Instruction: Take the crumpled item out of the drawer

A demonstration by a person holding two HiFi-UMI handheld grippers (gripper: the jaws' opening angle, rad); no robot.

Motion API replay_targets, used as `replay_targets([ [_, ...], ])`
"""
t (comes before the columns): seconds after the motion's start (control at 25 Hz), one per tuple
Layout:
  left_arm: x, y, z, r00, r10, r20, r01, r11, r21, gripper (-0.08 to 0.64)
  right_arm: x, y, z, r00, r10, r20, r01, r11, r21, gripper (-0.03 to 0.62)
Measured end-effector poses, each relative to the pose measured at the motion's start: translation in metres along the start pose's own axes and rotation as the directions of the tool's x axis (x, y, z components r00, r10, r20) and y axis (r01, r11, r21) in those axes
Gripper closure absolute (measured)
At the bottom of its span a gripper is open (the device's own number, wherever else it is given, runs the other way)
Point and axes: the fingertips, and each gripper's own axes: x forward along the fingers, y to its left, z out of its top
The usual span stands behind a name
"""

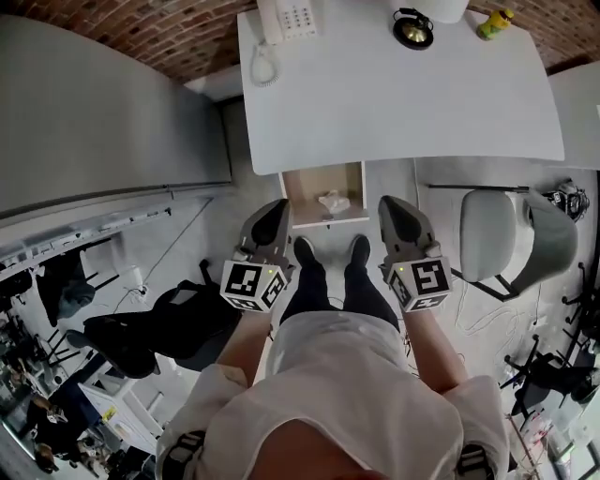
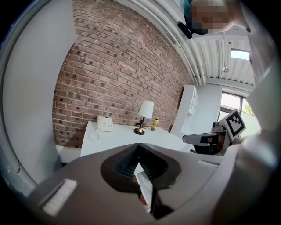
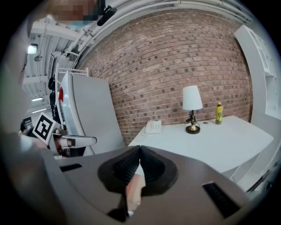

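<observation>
The person stood facing a white desk (image 1: pixel 403 94) set against a brick wall (image 2: pixel 118 70), with one gripper in each hand held out low in front of the body. A drawer (image 1: pixel 328 223) stood pulled out from under the desk's front edge, towards its left end, and its pale wooden inside lay open from above. The crumpled item (image 1: pixel 333 201), a small white wad, lay on the drawer's floor, a little right of the middle and near the front panel. The left gripper (image 1: pixel 277 208) hung just off the drawer's front left corner, its jaws pressed together with nothing between them. The right gripper (image 1: pixel 389 206) hung to the right of the drawer's front right corner, its jaws likewise closed tight and empty. Both pointed forward and somewhat down, and neither touched the drawer or the wad. The person's dark shoes (image 1: pixel 359 249) stood just before the drawer front, between the two grippers. On the desktop, well back by the wall, sat a white telephone (image 1: pixel 286 19), a lamp (image 3: pixel 192 107) with a white shade and a yellow bottle (image 1: pixel 494 22). A grey-and-white chair (image 1: pixel 506 234) stood close on the right, just beside the right gripper, and a black chair (image 1: pixel 178 323) stood on the left, behind the left gripper. A tall grey cabinet (image 1: pixel 94 112) filled the left side beside the desk.
</observation>
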Motion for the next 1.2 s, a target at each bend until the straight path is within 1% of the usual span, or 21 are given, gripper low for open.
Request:
replay_targets([
  [0.16,0.007,0.004,-0.028,0.999,0.002,-0.037,-0.003,0.999,-0.039,0.551,0.007,-0.005,-0.024,1.0,-0.002,-0.03,0.002,1.0,0.009,0.584],
  [0.32,0.013,0.009,-0.056,0.998,0.006,-0.064,-0.009,0.999,-0.052,0.551,0.017,-0.009,-0.051,0.998,0.002,-0.06,-0.002,1.0,0.014,0.584],
  [0.56,0.02,0.026,-0.105,0.992,0.031,-0.119,-0.044,0.994,-0.104,0.551,0.032,-0.014,-0.095,0.994,0.014,-0.107,-0.01,0.999,0.039,0.583],
  [0.76,0.025,0.034,-0.143,0.987,0.045,-0.153,-0.067,0.987,-0.144,0.551,0.045,-0.025,-0.133,0.99,-0.001,-0.139,0.009,0.998,0.061,0.583],
  [1.08,0.03,0.045,-0.205,0.974,0.051,-0.221,-0.089,0.982,-0.166,0.551,0.068,-0.023,-0.192,0.982,0.012,-0.191,0.007,0.995,0.097,0.583],
  [1.2,0.028,0.047,-0.227,0.964,0.063,-0.259,-0.11,0.979,-0.17,0.551,0.071,-0.019,-0.213,0.976,0.023,-0.217,0.001,0.994,0.111,0.583],
])
